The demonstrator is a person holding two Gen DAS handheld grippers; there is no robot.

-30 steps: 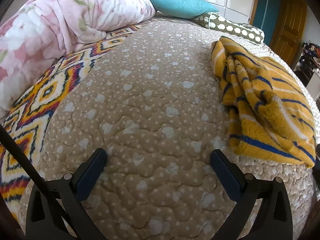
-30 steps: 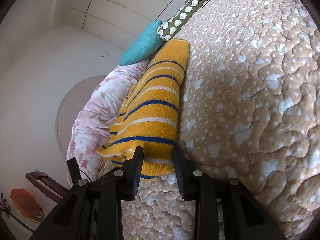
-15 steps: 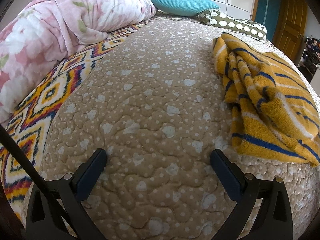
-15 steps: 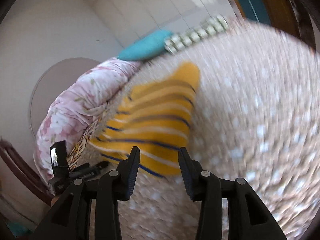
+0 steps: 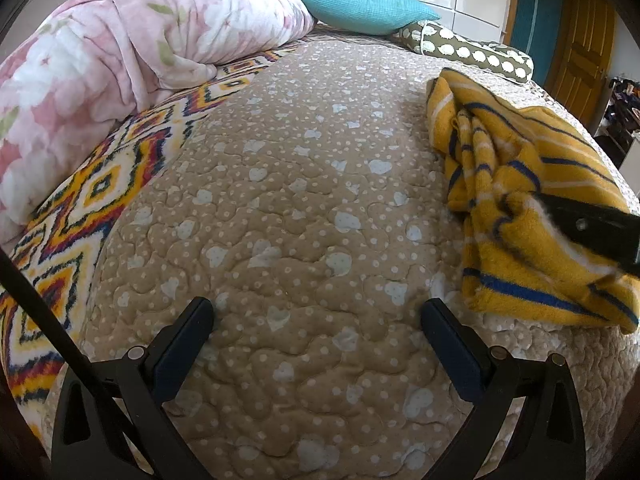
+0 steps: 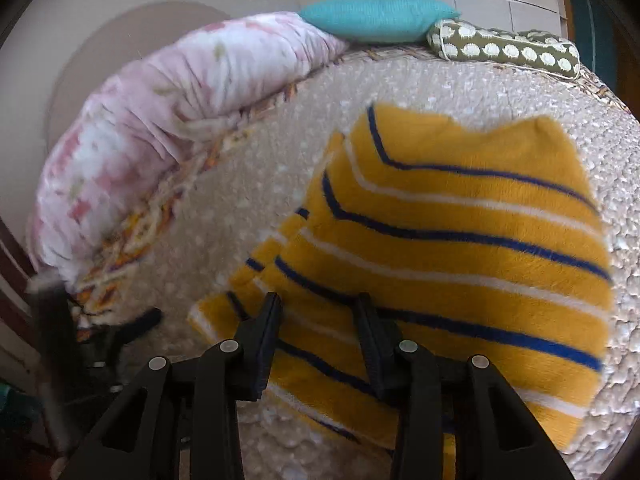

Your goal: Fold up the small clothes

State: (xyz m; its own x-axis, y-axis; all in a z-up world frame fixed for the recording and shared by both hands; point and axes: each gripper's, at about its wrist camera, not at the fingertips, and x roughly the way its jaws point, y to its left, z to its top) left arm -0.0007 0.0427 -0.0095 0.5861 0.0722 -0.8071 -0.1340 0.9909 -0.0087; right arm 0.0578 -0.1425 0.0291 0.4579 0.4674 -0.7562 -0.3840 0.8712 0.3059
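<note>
A yellow garment with blue and white stripes (image 5: 524,216) lies bunched on the right side of the beige quilted bed (image 5: 288,208). In the right wrist view the garment (image 6: 460,240) is spread below my right gripper (image 6: 318,312), whose jaws stand partly open just above its near edge, holding nothing. My left gripper (image 5: 316,320) is wide open and empty over bare quilt, left of the garment. One black finger (image 5: 592,228) of the right gripper shows over the garment in the left wrist view.
A pink floral duvet (image 5: 120,60) lies rolled at the left over a zigzag-patterned blanket (image 5: 96,184). A teal pillow (image 5: 360,6) and a green dotted bolster (image 5: 472,54) lie at the head. A wooden door (image 5: 580,52) stands at the right.
My right gripper has swung round and come over the garment's near edge, its jaws a little wider. The garment looks more bunched. My left gripper has barely moved.
</note>
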